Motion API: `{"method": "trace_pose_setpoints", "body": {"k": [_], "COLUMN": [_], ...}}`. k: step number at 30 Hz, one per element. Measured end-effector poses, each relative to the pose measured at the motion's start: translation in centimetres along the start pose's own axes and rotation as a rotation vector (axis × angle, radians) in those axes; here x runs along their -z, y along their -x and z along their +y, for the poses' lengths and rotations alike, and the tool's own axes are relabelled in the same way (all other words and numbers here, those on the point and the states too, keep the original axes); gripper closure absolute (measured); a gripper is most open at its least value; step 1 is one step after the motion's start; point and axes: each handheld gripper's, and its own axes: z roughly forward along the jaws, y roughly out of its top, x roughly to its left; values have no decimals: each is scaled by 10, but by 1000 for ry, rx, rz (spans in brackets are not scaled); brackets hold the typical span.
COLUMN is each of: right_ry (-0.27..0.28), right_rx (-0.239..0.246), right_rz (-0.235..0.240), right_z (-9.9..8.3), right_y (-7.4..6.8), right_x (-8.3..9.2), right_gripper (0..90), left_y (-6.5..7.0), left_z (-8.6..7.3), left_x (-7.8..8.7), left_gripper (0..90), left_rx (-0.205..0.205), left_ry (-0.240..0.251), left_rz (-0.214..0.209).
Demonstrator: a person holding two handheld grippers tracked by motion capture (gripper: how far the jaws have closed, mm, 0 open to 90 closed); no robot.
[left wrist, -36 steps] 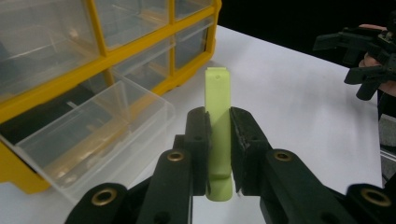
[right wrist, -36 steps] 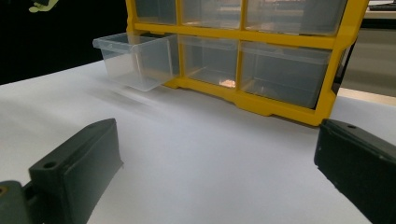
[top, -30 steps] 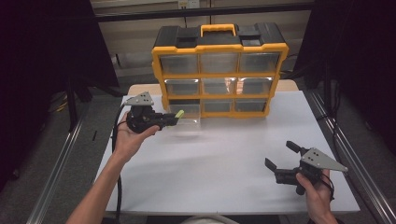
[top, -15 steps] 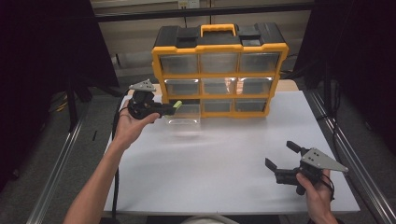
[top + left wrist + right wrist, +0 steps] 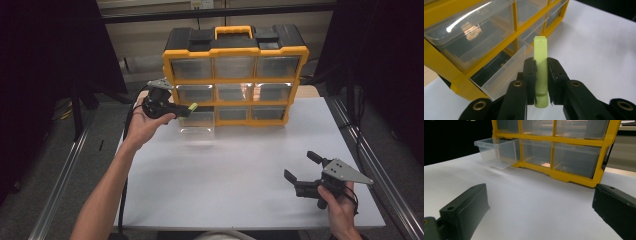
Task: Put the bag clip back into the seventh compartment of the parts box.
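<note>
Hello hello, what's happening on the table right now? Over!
Left tool shut on green clip, held above open bottom-left drawer. Right tool open, low over table. Nothing in the way.

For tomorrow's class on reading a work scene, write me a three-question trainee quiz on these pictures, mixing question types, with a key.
1. True or false: the left hand-held gripper is shut on a green clip.
2. Which drawer of the organiser is pulled out? A) top right B) bottom left C) middle
3. Fill in: the right hand-held gripper has its jaws ____.

Key: 1 true; 2 B; 3 open.
</note>
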Motion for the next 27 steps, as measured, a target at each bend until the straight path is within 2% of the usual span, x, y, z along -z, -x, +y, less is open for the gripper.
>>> {"method": "trace_pose_setpoints", "body": {"k": [5, 7, 9, 12, 13, 14, 16, 17, 19, 20, 26, 27], "right_ry": [1, -2, -1, 0, 0, 0, 0, 1, -1, -2, -2, -2], "right_rx": [-1, 0, 0, 0, 0, 1, 2, 1, 3, 2, 0, 3], "right_rz": [-4, 2, 0, 0, 0, 0, 3, 4, 2, 2, 2, 4], "right_z": [0, 0, 0, 0, 0, 0, 0, 0, 0, 0, 0, 0], "right_y": [0, 0, 0, 0, 0, 0, 0, 0, 0, 0, 0, 0], "right_x": [-1, 0, 0, 0, 0, 0, 0, 0, 0, 0, 0, 0], "right_gripper": [1, 1, 1, 1, 1, 1, 1, 1, 1, 1, 1, 1], "left_y": [-3, -4, -6, -8, -9, -11, -12, -16, -15, -18, -19, -19], "left_z": [8, 10, 12, 14, 15, 16, 15, 16, 14, 15, 11, 11], "left_x": [-5, -9, -11, -14, -15, -15, -18, -16, -20, -19, -30, -32], "left_gripper": [785, 785, 785, 785, 785, 785, 785, 785, 785, 785, 785, 785], "left_rx": [-12, -3, -14, -1, 6, -3, 7, -32, 3, -37, -15, -13], "left_ry": [-31, -43, -69, -95, -96, -114, -104, -151, -128, -173, -200, -200], "left_rz": [-3, 3, 1, 13, 30, 34, 40, 23, 31, 20, 30, 20]}}
